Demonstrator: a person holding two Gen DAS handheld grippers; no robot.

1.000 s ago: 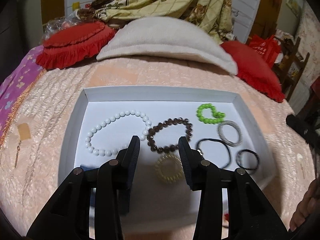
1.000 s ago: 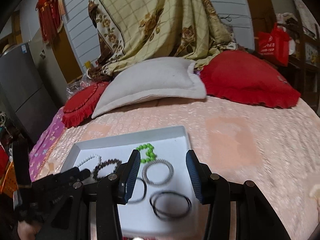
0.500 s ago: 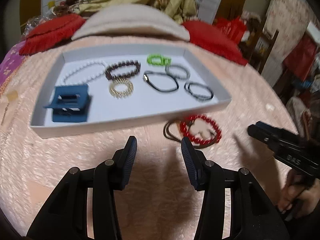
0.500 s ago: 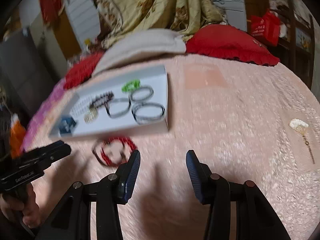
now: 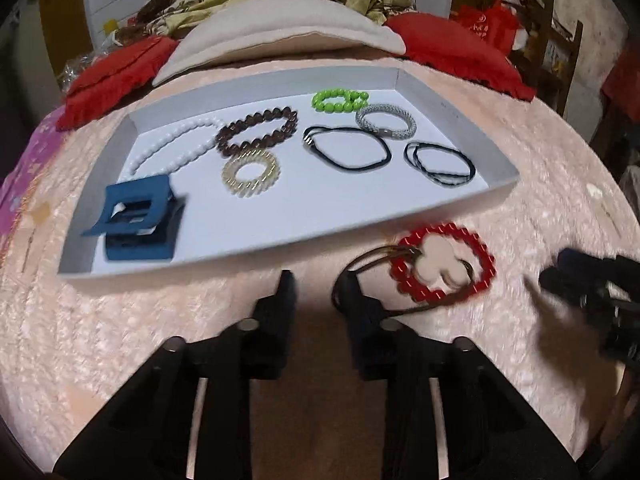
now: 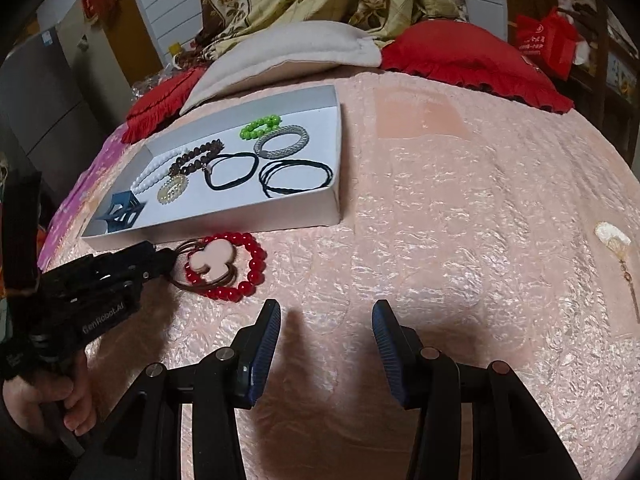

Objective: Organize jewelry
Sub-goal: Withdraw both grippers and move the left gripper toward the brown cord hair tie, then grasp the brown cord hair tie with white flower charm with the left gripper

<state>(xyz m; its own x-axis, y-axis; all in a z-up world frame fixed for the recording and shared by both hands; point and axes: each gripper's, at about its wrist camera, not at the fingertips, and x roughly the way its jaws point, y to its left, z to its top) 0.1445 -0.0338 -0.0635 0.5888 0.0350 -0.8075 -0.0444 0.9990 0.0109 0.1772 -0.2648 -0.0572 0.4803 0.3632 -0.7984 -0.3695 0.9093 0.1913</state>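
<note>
A red bead bracelet [image 5: 444, 230] lies on the pink bedspread just in front of the white tray [image 5: 280, 248]. A pale mouse-shaped pendant [image 5: 436, 256] on a brown cord [image 5: 360, 268] rests inside its ring. My left gripper [image 5: 319, 284] sits low at the cord's left loop. Its jaws are closing, the loop lies against the right finger, and the pads do not press on it. In the right wrist view the left gripper [image 6: 166, 258] tips touch that cord beside the red bracelet [image 6: 256, 264]. My right gripper [image 6: 326, 312] is open over bare bedspread.
The tray [image 6: 240, 224] holds a blue claw clip [image 5: 136, 216], a gold spiral tie [image 5: 250, 174], white, brown and green bead bracelets, a silver bangle and black hair ties. A beige pillow [image 5: 280, 28] and red cushions [image 5: 460, 48] lie behind. A small pale ornament [image 6: 612, 236] lies far right.
Both grippers have drawn back from over the tray and sunk to the bedspread in front of it. The left jaws have narrowed beside the brown cord; the right jaws keep their width.
</note>
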